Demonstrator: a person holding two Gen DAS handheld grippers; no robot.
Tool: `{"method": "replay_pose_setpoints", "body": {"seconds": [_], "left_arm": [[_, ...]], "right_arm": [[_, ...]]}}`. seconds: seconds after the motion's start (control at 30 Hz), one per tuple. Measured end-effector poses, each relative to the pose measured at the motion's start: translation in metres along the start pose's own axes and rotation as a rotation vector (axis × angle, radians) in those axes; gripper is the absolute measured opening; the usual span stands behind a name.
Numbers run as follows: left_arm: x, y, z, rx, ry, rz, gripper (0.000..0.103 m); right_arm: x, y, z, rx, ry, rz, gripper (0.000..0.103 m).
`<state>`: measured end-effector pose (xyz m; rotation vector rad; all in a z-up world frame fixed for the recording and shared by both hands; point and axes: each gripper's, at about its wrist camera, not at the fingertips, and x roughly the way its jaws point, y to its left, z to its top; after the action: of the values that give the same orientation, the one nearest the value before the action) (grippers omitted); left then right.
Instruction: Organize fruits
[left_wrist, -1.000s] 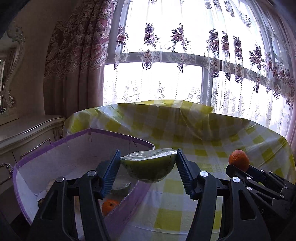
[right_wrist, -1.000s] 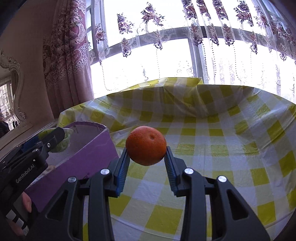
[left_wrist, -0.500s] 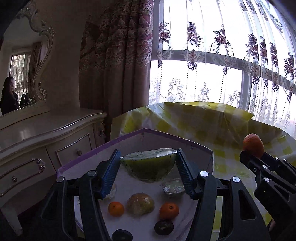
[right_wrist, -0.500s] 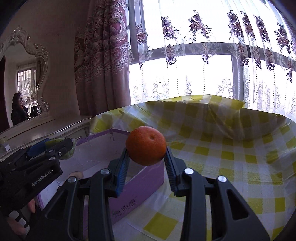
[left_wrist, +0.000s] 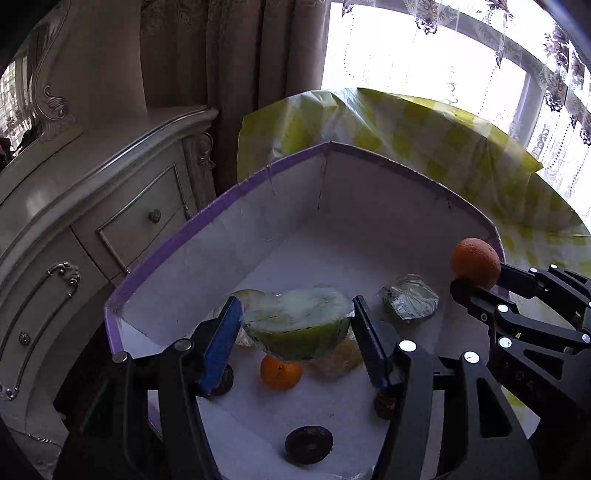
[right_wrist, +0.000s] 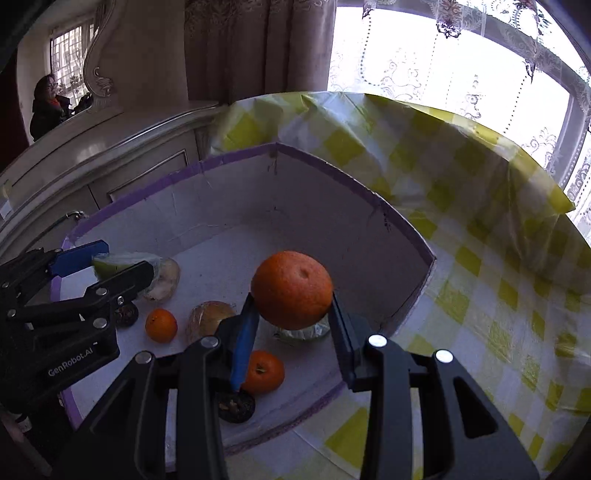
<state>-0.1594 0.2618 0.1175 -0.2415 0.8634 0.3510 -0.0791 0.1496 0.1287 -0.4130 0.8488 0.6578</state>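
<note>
Now both tools hang over the open white cardboard box with the purple rim (left_wrist: 173, 243), which sits on the worktop's yellow-checked plastic cloth (right_wrist: 491, 229). The left tool (left_wrist: 295, 325) stands partly open, its pads clamped on a plastic-wrapped half of green melon (left_wrist: 297, 326), cut face up. The right tool (right_wrist: 291, 317) is closed narrowly on a round orange fruit (right_wrist: 291, 290), held above the box's right end.

Already in the box lie a small orange mandarin (right_wrist: 161, 325), a second mandarin with a stalk (right_wrist: 264, 371), a pale wrapped fruit (right_wrist: 208, 317), a wrapped green piece (left_wrist: 410, 302) and several dark round fruits (left_wrist: 308, 443).

By the look of it, the step in hand is delivery: both fruits are carried above the box but not yet set down. The next move probably calls for lowering each tool toward a bare patch of the box floor, clear of the fruit below, then parting the pads. The melon half is wide and slick in its wrap, so it may slip or tip.
</note>
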Motion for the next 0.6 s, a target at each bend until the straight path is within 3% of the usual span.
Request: {"method": "replay_pose_setpoints", "body": {"seconds": [0.1, 0.43, 0.47, 0.5, 0.53, 0.6], "left_arm": [[0.016, 0.010, 0.002, -0.026, 0.100, -0.039, 0.058], [0.018, 0.023, 0.006, -0.058, 0.126, -0.029, 0.059], [0.016, 0.024, 0.009, -0.060, 0.108, -0.039, 0.060], [0.011, 0.025, 0.012, -0.058, 0.089, -0.030, 0.065], [0.005, 0.026, 0.015, -0.063, 0.066, -0.002, 0.069], [-0.012, 0.031, 0.022, -0.076, -0.007, 0.011, 0.090]], "right_arm": [[0.017, 0.005, 0.013, -0.038, 0.081, 0.007, 0.039], [0.034, 0.017, 0.034, -0.060, 0.131, 0.030, 0.040], [0.033, 0.017, 0.036, -0.054, 0.121, 0.050, 0.048], [0.030, 0.015, 0.040, -0.046, 0.103, 0.040, 0.065], [0.027, 0.013, 0.042, -0.034, 0.083, 0.007, 0.072], [0.020, 0.006, 0.047, -0.011, 0.058, -0.011, 0.090]]}}
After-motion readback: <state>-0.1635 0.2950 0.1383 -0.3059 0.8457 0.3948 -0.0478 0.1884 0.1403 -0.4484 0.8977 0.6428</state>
